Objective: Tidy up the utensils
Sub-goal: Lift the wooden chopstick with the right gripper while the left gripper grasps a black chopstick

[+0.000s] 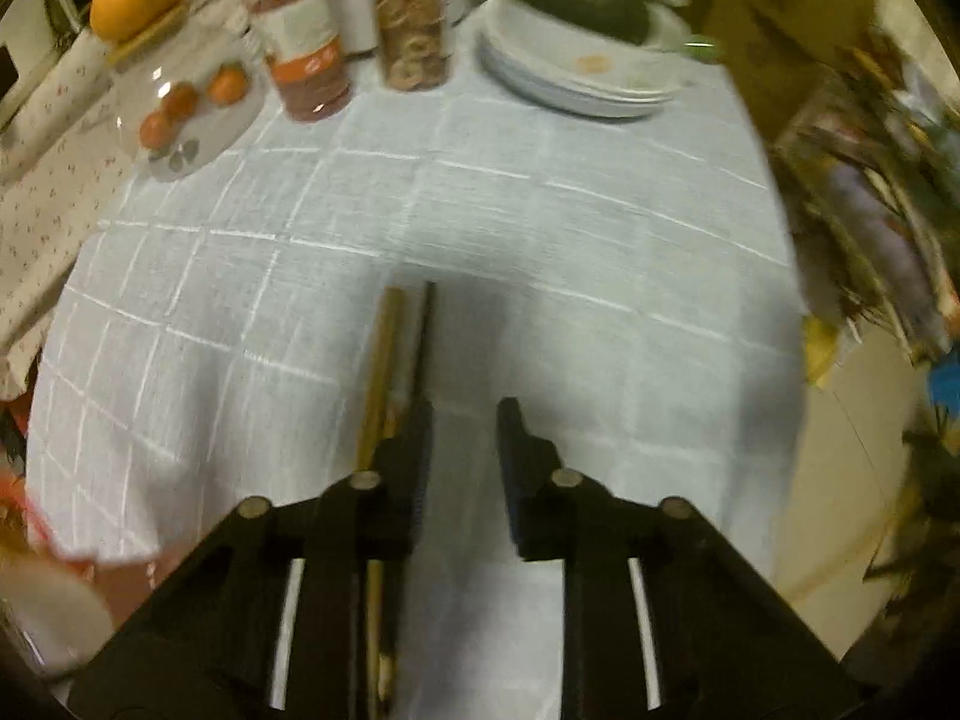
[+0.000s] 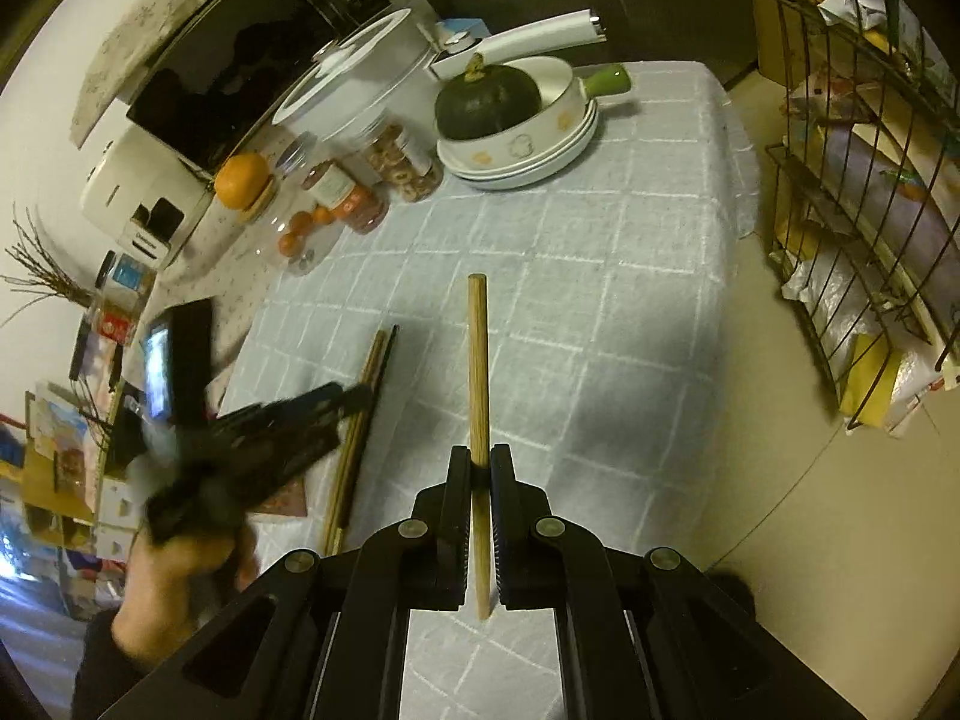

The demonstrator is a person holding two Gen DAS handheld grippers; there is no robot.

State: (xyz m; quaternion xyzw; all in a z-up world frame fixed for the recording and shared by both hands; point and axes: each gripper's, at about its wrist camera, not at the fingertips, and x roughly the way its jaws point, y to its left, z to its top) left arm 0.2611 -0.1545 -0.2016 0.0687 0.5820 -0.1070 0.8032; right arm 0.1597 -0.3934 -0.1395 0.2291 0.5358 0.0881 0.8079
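Observation:
My right gripper (image 2: pixel 479 459) is shut on a light wooden chopstick (image 2: pixel 478 360) that points away from me above the grey checked tablecloth (image 2: pixel 600 312). Two or three more chopsticks, brown and one dark (image 2: pixel 363 414), lie together on the cloth to its left. My left gripper (image 2: pixel 354 396) hovers over them, blurred. In the left wrist view the left gripper (image 1: pixel 465 414) is open and empty, and those chopsticks (image 1: pixel 390 360) lie under and just outside its left finger (image 1: pixel 414 438).
At the table's far end stand stacked white plates (image 2: pixel 528 162) with a dark green squash (image 2: pixel 486 102), jars of snacks (image 2: pixel 402 162), a glass dome over small oranges (image 2: pixel 300 228), and a microwave (image 2: pixel 240 60). A wire rack (image 2: pixel 870 210) stands to the right.

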